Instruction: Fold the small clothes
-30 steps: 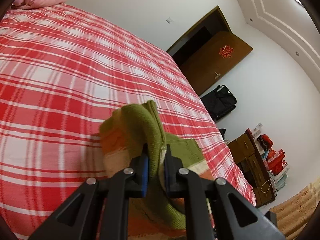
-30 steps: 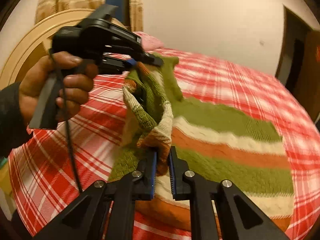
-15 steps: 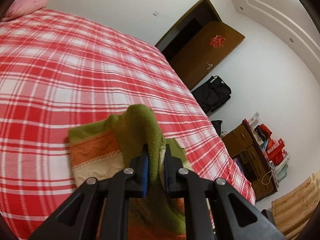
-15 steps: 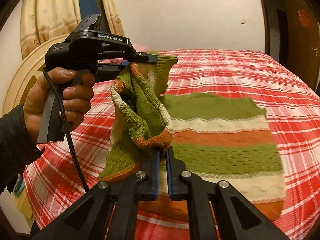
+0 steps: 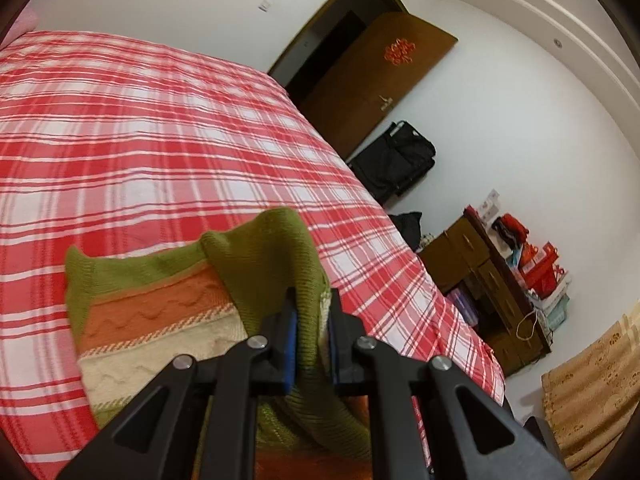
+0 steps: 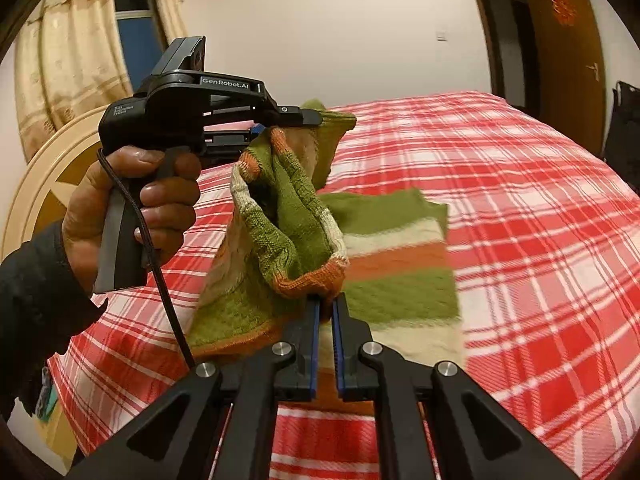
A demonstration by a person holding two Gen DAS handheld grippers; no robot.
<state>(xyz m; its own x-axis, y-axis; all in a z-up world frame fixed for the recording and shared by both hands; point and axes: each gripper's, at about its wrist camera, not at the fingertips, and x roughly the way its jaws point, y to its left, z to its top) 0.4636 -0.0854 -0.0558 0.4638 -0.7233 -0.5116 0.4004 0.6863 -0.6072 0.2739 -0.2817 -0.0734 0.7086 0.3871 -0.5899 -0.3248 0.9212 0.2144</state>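
- A bedroom: a bed under a red-and-white plaid bedspread (image 5: 168,128) fills both views, with white walls, a brown door (image 5: 384,80) carrying a red ornament past the left gripper's tips, and a black bag (image 5: 396,160) below that door.
- To the right of the left gripper stands a brown dresser (image 5: 480,280) stacked with red boxes; their lettering is too small to read.
- The left gripper (image 5: 310,320) has its blue-padded jaws nearly closed, pinching a raised green fold of the striped knit garment (image 6: 384,248).
- In the right wrist view that gripper's black body reads "GenRobot.AI", plus a smaller label I cannot make out; the person's left hand (image 6: 132,204) grips its handle.
- The right gripper (image 6: 325,312) is closed to a narrow gap on the garment's orange-edged hem.
- Between the two grippers the lifted cloth sags in a loop; the remaining green, cream and orange stripes lie flat on the bedspread ahead of the right gripper.
- Beige curtains (image 6: 56,60) hang beyond the left hand.
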